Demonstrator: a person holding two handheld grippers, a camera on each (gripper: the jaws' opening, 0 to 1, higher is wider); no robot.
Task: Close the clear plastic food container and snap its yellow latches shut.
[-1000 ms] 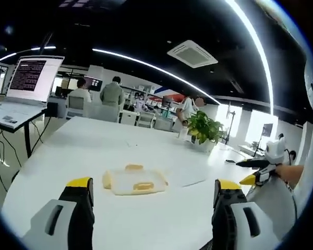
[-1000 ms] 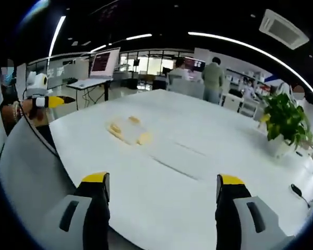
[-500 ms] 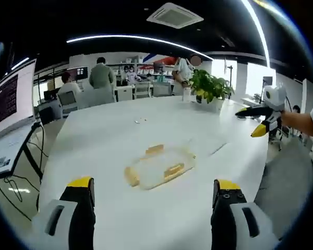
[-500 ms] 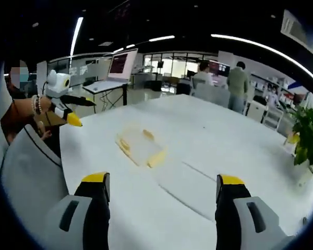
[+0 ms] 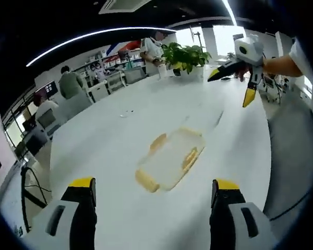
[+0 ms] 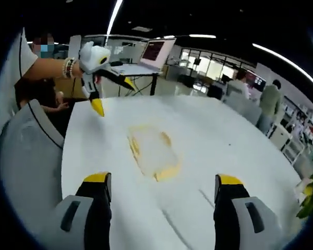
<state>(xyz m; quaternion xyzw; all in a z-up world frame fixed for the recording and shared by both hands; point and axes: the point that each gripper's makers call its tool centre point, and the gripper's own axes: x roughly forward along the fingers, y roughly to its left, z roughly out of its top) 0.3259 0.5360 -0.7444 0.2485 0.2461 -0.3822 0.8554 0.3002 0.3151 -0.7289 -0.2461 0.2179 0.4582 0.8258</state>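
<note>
Two grippers in play, both empty, both above the table.

Left gripper view: left gripper [image 5: 151, 208] has its jaws wide apart, holding nothing. The container [image 5: 170, 165] lies on the white table [image 5: 94, 151], ahead of the jaws and well apart from them, roughly centred between them. Yellow latches [image 5: 190, 158] show on its right side, far side and near end; lid appears to sit on the box, though whether any latch is snapped down cannot be told. Right gripper [image 5: 233, 78] hangs at far right, above the table edge, jaws spread, nothing held. Plant [image 5: 185, 54] at the far end of the table.

Right gripper view: right gripper has its jaws wide apart, empty. Container [image 6: 153, 151] lies ahead, slightly left of centre, clear of the jaws. Left gripper [image 6: 107, 86] hovers far left, open, empty. Laptop [image 6: 146, 57] on a stand beyond the table.

Step, as judged: approach, before first contact. Next move calls for lowering one gripper to steady the box while the other presses a latch down.
</note>
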